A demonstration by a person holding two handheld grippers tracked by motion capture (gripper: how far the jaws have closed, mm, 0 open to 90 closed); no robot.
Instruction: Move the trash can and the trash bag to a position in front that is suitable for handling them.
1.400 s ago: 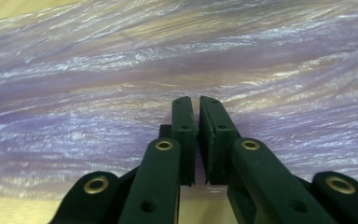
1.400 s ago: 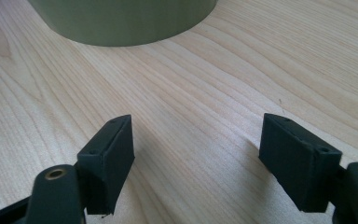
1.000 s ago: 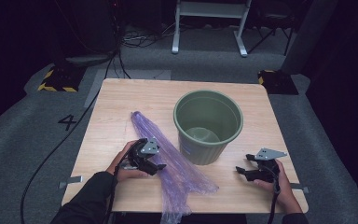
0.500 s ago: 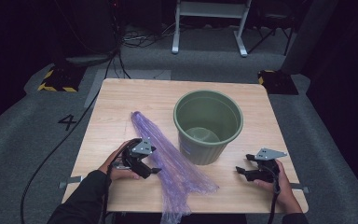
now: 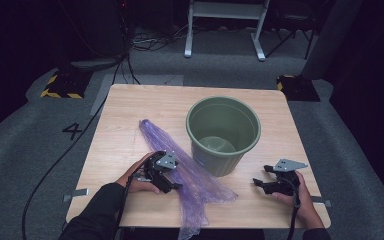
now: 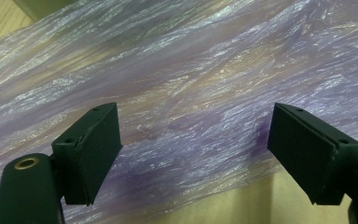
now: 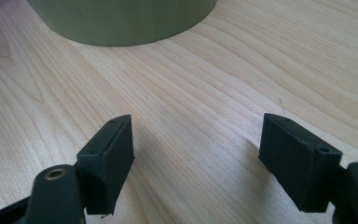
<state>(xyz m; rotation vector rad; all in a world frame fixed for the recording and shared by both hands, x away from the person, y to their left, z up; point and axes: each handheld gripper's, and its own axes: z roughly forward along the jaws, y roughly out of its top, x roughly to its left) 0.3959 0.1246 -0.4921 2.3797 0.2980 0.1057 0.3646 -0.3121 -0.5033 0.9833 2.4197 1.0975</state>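
A long crumpled purple plastic bag lies diagonally on the wooden table, its near end hanging over the front edge. Just right of it stands a green bin, upright and seemingly hollow. My left gripper is open at the bag's left edge; in the left gripper view the purple bag lies just beyond and between the spread jaws, nothing pinched. My right gripper rests open near the front right of the table, pointing at the bin's base, with bare wood between its jaws.
The table's front edge is close to both hands. Dark floor surrounds the table, with cables at the left, a white frame stand behind, and yellow-black striped blocks at the far corners.
My left gripper has slid a little forward and right onto the bag's edge. The right gripper has stayed where it was.
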